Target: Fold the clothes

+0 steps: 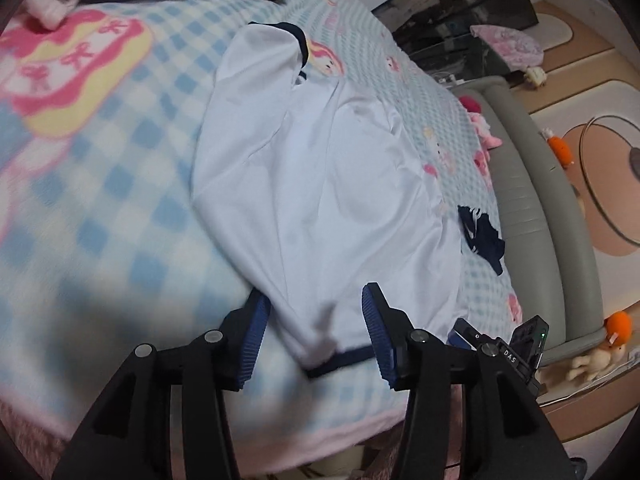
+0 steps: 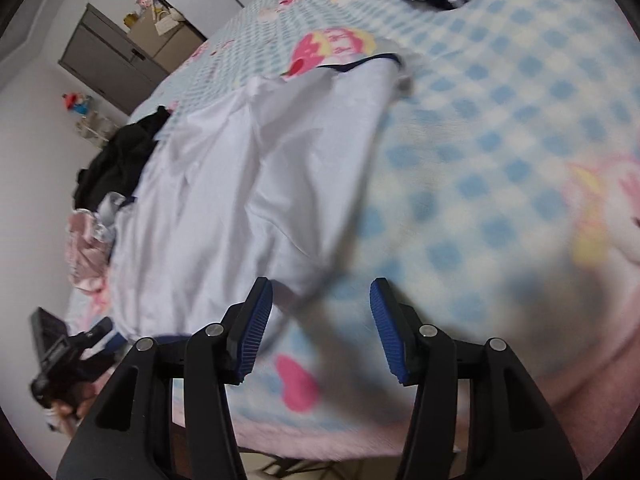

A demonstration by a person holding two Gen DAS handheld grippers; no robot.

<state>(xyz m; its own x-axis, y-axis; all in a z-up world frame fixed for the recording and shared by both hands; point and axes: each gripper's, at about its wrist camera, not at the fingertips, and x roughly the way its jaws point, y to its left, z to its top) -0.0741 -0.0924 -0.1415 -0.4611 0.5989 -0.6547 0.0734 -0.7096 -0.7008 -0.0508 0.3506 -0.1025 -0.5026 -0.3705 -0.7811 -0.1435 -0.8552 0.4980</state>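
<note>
- White shirt [image 1: 320, 184] with navy trim: lies spread on the bed's checked blanket [image 1: 120, 200], partly folded.
- Left tongs [image 1: 314, 330]: spread, nothing gripped; the shirt's near corner lies between the fingers.
- Right tongs [image 2: 320, 326]: spread, empty, above the blanket just beside the shirt's near edge.
- Navy garment [image 1: 482, 236]: on the blanket, right of the shirt.

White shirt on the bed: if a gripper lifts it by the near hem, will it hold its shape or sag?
The white shirt will probably sag: it lies creased and limp on the blanket. Its faint sheen suggests it may slip between the open left gripper fingers.
</note>
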